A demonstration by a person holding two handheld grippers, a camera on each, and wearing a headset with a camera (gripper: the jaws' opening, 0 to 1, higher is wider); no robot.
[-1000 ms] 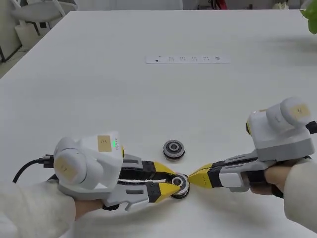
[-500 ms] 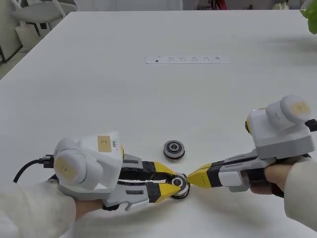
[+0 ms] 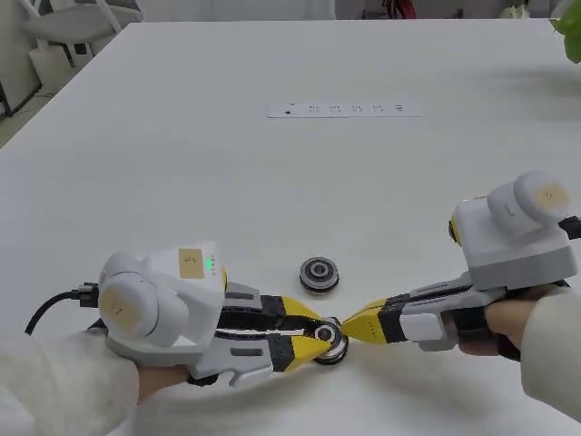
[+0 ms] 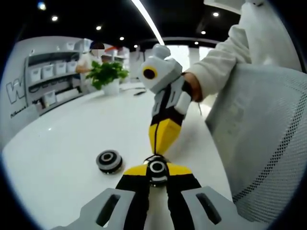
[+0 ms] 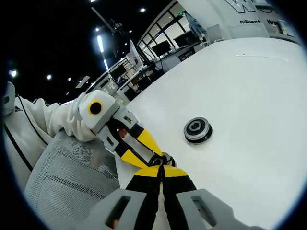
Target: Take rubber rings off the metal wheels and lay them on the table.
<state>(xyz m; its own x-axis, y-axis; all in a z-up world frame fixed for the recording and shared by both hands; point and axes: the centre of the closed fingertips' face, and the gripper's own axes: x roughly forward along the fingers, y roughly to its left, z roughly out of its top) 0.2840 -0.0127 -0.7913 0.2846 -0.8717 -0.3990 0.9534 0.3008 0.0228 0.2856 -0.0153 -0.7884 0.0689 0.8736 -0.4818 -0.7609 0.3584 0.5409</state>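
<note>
My left gripper [image 3: 321,337] lies low on the white table [image 3: 272,182] and is shut on a metal wheel [image 3: 330,339], which sits between its yellow fingertips [image 4: 135,170]. The wheel [image 4: 157,168] faces the left gripper view with its hub showing. My right gripper [image 3: 349,329] comes in from the right, its tips pressed together at the wheel's black rubber ring [image 4: 154,157]. In the right gripper view its jaws [image 5: 162,170] stand shut right against the wheel [image 5: 159,159]. A second wheel [image 3: 319,272] with its ring on lies flat just beyond [image 4: 109,161] [image 5: 197,129].
A white power strip [image 3: 345,110] lies across the table's middle far side. A black cable [image 3: 50,309] trails from the left gripper. A potted plant [image 4: 106,74] stands at the table's far right, and chairs [image 3: 64,23] beyond the left corner.
Hardly anything differs: the right gripper's body has shifted a little to the right while both sets of tips stay at the wheel.
</note>
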